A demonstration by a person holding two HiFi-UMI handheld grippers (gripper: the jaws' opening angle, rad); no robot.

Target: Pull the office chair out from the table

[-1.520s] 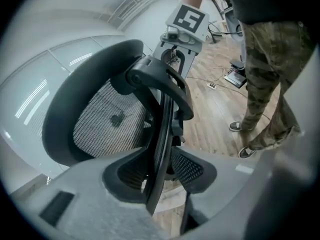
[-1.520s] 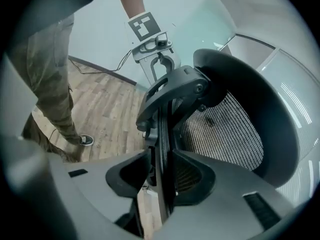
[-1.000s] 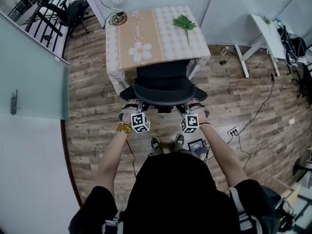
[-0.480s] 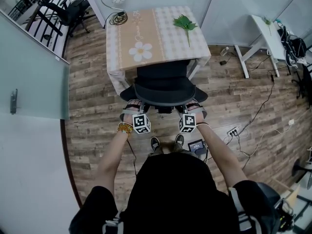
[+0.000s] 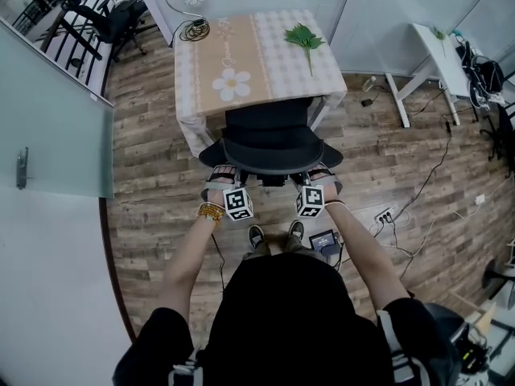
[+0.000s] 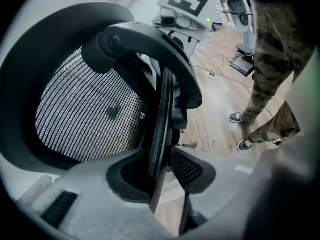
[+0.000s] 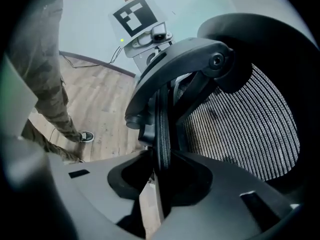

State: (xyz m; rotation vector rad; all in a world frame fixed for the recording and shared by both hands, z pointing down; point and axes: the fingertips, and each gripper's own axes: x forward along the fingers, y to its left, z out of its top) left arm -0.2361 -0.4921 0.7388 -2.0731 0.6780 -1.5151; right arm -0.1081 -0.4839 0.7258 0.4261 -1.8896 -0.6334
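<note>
The black mesh office chair [image 5: 270, 145] stands tucked against the table [image 5: 201, 95], which wears a checked cloth with a daisy print. My left gripper [image 5: 224, 175] is at the left of the backrest's top edge and my right gripper [image 5: 317, 174] at its right. In the left gripper view the backrest rim [image 6: 161, 119] runs between the jaws of the left gripper [image 6: 162, 156]. These jaws have just been closing and are open around the rim. In the right gripper view the rim [image 7: 161, 124] also lies between closing, open jaws of the right gripper [image 7: 161, 166].
A green leaf sprig [image 5: 304, 37] and a wire lamp [image 5: 191, 6] lie on the table. A glass partition [image 5: 56, 127] bounds the left. A white desk [image 5: 434, 51], floor cables [image 5: 438, 167] and a power strip [image 5: 385, 215] are on the right. My shoes [image 5: 273, 236] stand behind the chair.
Both grippers have edged slightly inward along the backrest's top edge. The chair and table stay where they were.
</note>
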